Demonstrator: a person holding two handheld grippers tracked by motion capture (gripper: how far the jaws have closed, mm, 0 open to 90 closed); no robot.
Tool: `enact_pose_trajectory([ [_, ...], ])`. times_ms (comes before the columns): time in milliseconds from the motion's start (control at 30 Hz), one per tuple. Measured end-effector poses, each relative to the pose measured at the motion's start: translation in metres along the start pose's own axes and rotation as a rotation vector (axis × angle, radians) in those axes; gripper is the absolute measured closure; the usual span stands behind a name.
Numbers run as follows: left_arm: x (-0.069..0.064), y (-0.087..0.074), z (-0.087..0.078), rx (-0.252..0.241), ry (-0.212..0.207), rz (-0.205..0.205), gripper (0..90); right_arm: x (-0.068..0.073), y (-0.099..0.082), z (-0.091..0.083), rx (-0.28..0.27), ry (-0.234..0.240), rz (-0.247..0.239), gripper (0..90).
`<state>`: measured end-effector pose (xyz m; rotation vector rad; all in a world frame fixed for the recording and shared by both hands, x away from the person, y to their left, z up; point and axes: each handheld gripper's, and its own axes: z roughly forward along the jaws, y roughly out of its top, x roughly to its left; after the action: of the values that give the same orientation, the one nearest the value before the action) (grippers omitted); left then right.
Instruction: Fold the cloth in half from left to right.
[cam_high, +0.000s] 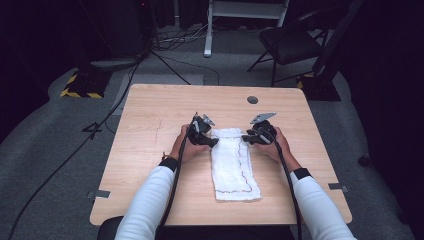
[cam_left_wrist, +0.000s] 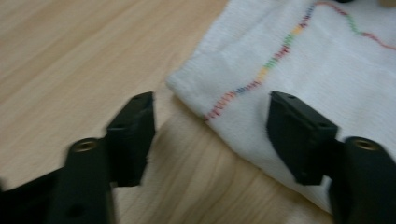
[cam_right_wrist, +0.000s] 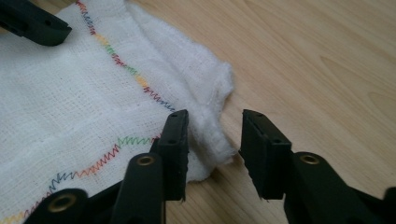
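Folding is standing partway: the white cloth (cam_high: 232, 165) is lying as a long strip on the tabletop (cam_high: 150, 125), and the left claw (cam_high: 210, 140) and right claw (cam_high: 246, 137) are straddling its far corners, jaws apart, not yet pinching.

The cloth (cam_high: 232, 165) is white, loosely woven cotton gauze, matt and rough, edged with multicoloured zigzag stitching. The table (cam_high: 150, 130) is pale wood-grain laminate, smooth with a faint sheen. The jaws are matt black plastic with brass-coloured inserts.
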<state>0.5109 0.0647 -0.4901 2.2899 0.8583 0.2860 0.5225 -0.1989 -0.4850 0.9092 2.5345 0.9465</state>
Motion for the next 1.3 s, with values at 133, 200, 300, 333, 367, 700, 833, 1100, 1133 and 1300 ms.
enact_pose_trajectory([
  [133, 0.001, 0.000, -0.001, 0.005, -0.043, 0.012, 51.6, 0.004, 0.000, 0.000, -0.013, 0.019, -0.025, 84.6],
  [200, 0.000, 0.002, -0.002, 0.012, -0.041, 0.021, 56.3, 0.007, 0.003, -0.003, -0.034, -0.011, -0.049, 87.1],
  [300, -0.002, 0.003, -0.003, 0.014, -0.052, 0.031, 65.9, 0.009, 0.009, -0.009, -0.072, -0.030, -0.070, 87.6],
  [333, -0.002, 0.003, -0.003, 0.015, -0.049, 0.031, 67.6, 0.010, 0.012, -0.010, -0.087, -0.037, -0.070, 87.7],
  [367, -0.001, 0.003, -0.003, 0.012, -0.047, 0.033, 67.5, 0.010, 0.015, -0.011, -0.099, -0.042, -0.068, 87.6],
  [700, 0.010, -0.005, -0.006, -0.019, -0.019, -0.064, 52.8, 0.012, 0.034, 0.015, -0.078, -0.157, -0.072, 71.1],
  [833, 0.012, -0.006, -0.006, -0.036, 0.011, -0.090, 39.0, 0.008, 0.031, 0.017, -0.074, -0.129, -0.034, 62.8],
  [1100, 0.009, 0.000, 0.002, -0.067, 0.036, -0.098, 27.5, 0.000, 0.022, 0.022, -0.042, 0.005, 0.046, 45.5],
  [1133, 0.009, 0.001, 0.005, -0.058, 0.040, -0.099, 27.4, 0.000, 0.021, 0.025, -0.029, 0.005, 0.048, 44.7],
  [1300, 0.010, 0.000, 0.011, -0.055, 0.026, -0.116, 26.6, -0.003, 0.019, 0.027, -0.035, 0.035, 0.082, 47.7],
])
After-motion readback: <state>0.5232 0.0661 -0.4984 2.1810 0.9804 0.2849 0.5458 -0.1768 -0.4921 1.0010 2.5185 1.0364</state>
